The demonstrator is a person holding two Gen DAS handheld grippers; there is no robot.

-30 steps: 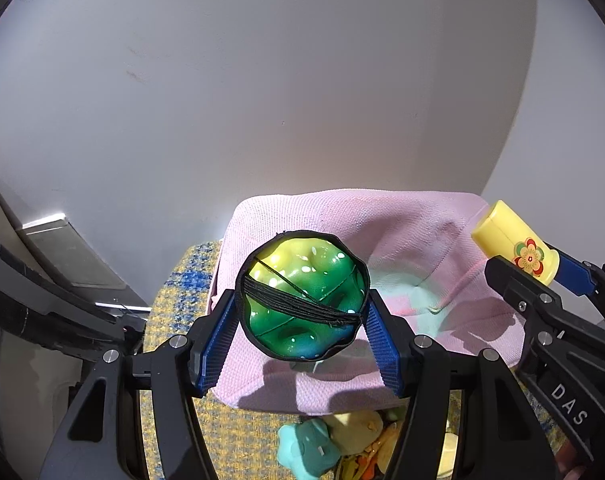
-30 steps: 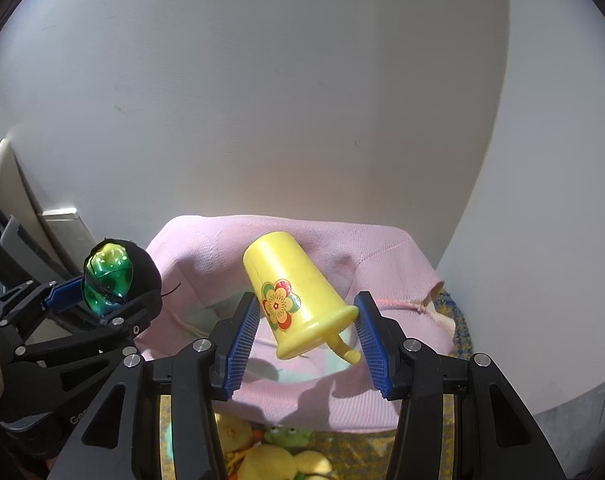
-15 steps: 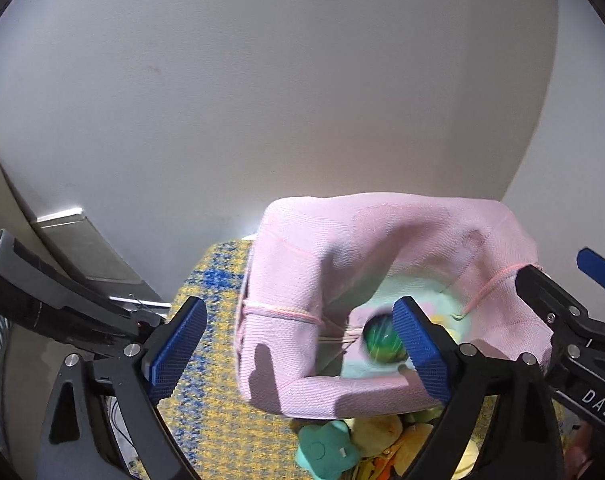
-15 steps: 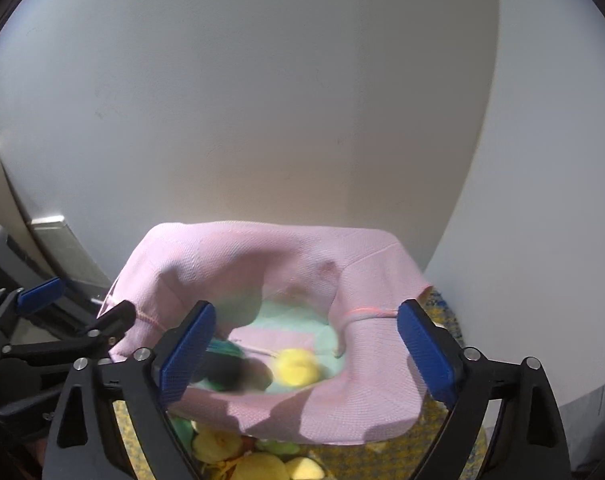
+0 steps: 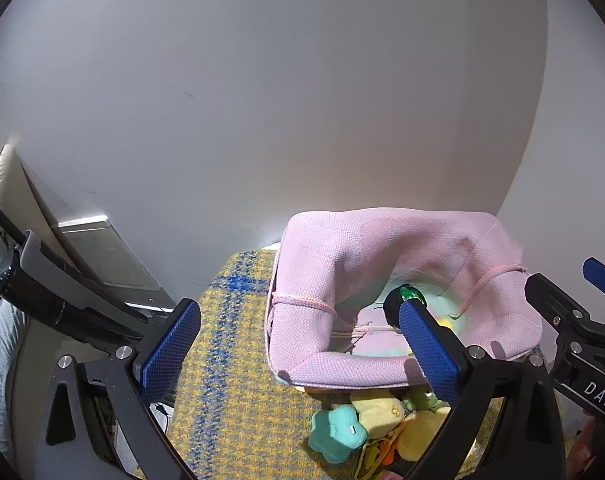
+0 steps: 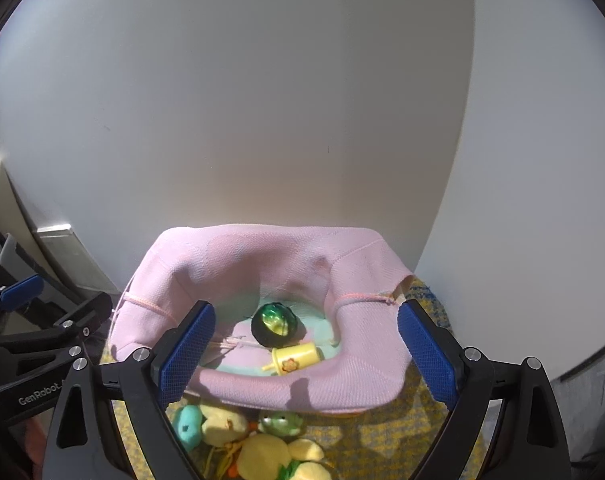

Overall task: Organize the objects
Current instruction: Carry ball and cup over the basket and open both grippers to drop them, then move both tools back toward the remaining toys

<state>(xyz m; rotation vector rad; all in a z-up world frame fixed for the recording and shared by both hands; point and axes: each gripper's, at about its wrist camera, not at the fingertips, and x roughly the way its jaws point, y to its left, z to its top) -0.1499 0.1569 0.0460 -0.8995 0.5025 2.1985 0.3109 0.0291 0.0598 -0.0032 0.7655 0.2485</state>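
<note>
- two toys are lying inside the pink basket [image 6: 262, 384] now: the green ball [image 6: 273, 322] in its black net toward the back and the yellow cup [image 6: 294, 358] tipped on its side just in front of it, close together, possibly touching.
- both grippers are standing wide and holding nothing; the left gripper [image 5: 298, 348] and the right gripper [image 6: 302, 350] have just been opening, with no toy between the fingers of either.
- the ball is looking shiny and rounded, so i am judging it slippery on bare plastic; the net is probably giving the pads some bite, and a squeeze across its widest part is seeming safest.
- the cup is looking like light, hard plastic; gripping across its body is seeming steadier than pinching the thin handle.
- the basket is sagging and folding at the rim, so it is reading as soft cloth that would give way if pushed or lifted by one wall.
- several more toys are sitting on the checked cloth [image 5: 230, 360] in front of the basket: a teal toy [image 5: 336, 434], yellow soft toys [image 6: 262, 454] and a green frog [image 6: 280, 424]; these are looking squashy and easy to pinch anywhere.
- much of that pile is getting cut off by the frame edge and the gripper fingers, so its full count is staying unclear.
- from the left view the ball is half hidden behind a blue pad [image 5: 426, 350], and the cup is barely showing there.
</note>
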